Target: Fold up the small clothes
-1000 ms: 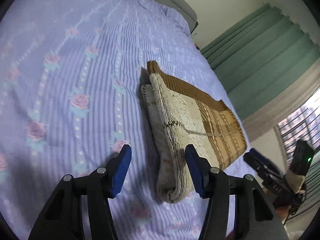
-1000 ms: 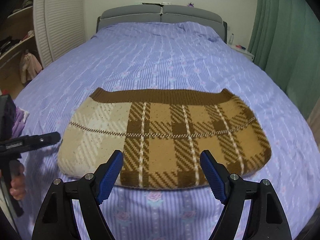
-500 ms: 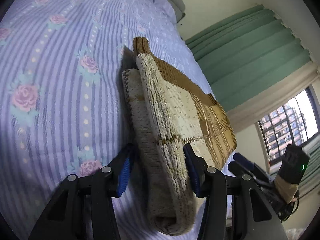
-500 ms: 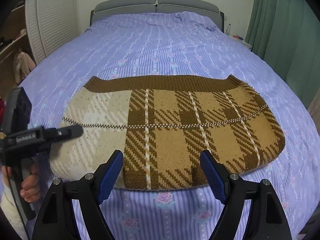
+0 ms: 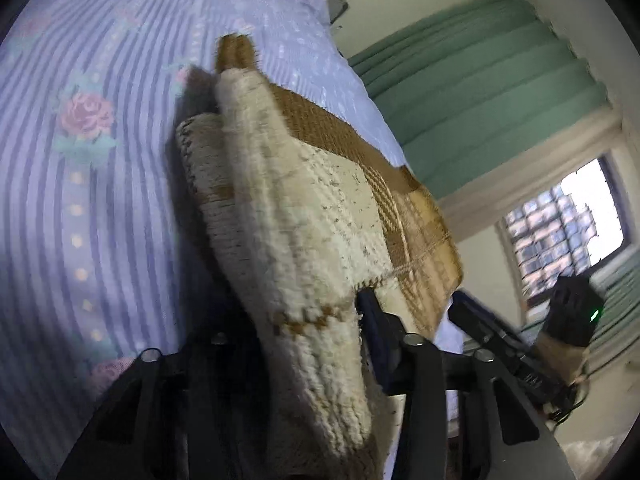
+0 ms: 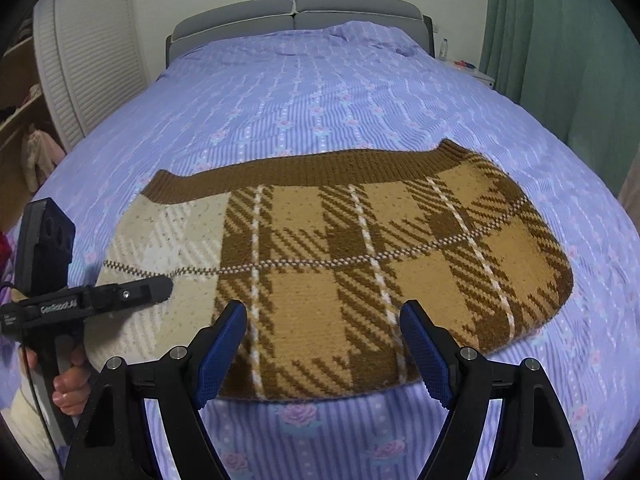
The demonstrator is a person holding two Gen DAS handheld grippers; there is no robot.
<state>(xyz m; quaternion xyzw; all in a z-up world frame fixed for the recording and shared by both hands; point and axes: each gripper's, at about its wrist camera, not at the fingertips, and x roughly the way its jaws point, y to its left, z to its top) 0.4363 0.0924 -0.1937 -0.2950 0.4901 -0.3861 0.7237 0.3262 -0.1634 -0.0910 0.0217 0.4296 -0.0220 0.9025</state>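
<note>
You are looking at a bed [image 6: 320, 92] wearing a lilac striped sheet [image 6: 400, 120] printed with pink roses, with a grey headboard [image 6: 296, 14] standing at its far end. A folded plaid sweater [image 6: 360, 272] is lying flat on the sheet near the bed's near edge, its brown ribbed band facing the headboard and its cream end lying toward the left.

The folded knitted sweater [image 6: 328, 264] ahead of the blue ribbed fingertips [image 6: 222, 350] is tan-and-brown plaid with white lines, a cream panel to their left and a dark brown ribbed band beyond. The lilac striped bedsheet [image 6: 320, 92] under it carries pink roses.
</note>
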